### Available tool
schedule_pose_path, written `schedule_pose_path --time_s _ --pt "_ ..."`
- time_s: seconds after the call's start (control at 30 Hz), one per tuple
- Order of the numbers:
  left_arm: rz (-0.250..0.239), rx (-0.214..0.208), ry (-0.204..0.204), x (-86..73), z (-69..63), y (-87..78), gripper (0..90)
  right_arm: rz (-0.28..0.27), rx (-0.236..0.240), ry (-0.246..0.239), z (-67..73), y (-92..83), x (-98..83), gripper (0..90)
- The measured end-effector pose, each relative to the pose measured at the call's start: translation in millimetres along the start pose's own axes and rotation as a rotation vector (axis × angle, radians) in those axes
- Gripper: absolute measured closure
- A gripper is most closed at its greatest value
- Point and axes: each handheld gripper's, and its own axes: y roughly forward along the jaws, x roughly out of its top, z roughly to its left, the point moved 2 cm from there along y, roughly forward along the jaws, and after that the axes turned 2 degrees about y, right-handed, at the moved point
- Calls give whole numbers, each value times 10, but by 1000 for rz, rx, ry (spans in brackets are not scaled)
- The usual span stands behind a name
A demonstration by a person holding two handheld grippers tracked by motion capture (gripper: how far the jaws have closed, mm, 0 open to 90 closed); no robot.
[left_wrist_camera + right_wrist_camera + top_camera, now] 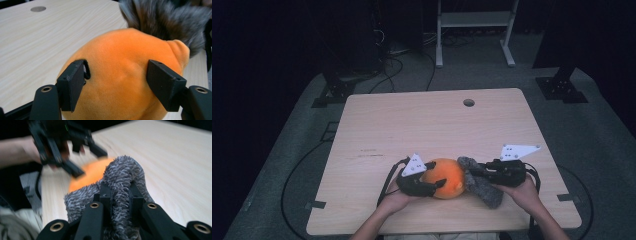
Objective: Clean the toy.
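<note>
Two grippers are working low in the frame: right gripper (119,195) is pinching the grey fuzzy cloth (125,175), while left gripper (117,85) is straddling the orange plush (125,70) with jaws apart; next it likely needs to close on it.

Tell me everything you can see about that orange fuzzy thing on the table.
The orange plush toy is a rounded, velvety soft ball with a small nub at one side. It lies near the front edge of the wooden table. The left gripper straddles it with a jaw at each flank. Grey shaggy fur joins its far side, pinched by the right gripper.
</note>
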Motion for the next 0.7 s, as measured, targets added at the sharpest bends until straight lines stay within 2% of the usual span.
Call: schedule_pose_path --time_s 0.03,0.13,0.2,0.23,0.33,0.37,0.4,0.43,0.47,0.5,0.53,0.63,0.7 --pt "13 -2 9 -17 -33 -33 310 0 17 -13 31 33 31 775" --pt "36 -25 43 -45 -113 -131 308 60 25 -38 77 182 21 774" --pt "30 -45 84 -22 -145 -193 287 93 42 -35 75 251 -28 774" --pt "17 -57 110 23 -134 -216 259 92 41 -47 86 260 -45 774" --pt "-34 -87 122 167 -70 -178 193 104 76 -48 117 267 -99 775" --pt "-18 -93 146 271 -11 -43 169 105 88 -48 129 270 -120 775" --pt "-18 -93 146 271 -11 -43 104 105 88 -48 129 270 -120 775" --pt "35 -122 134 277 9 38 104 106 109 -47 155 262 -165 775" --pt "124 -187 110 246 17 151 83 101 113 -41 148 243 -182 775" --pt "155 -201 111 214 8 203 81 92 111 -27 119 202 -205 775" --pt "144 -187 125 175 -17 239 91 85 111 -14 92 172 -222 776" --pt "137 -135 136 185 -45 227 305 40 87 38 -31 -12 -277 776" --pt "117 -118 150 216 -67 195 406 10 48 63 -119 -164 -296 775"
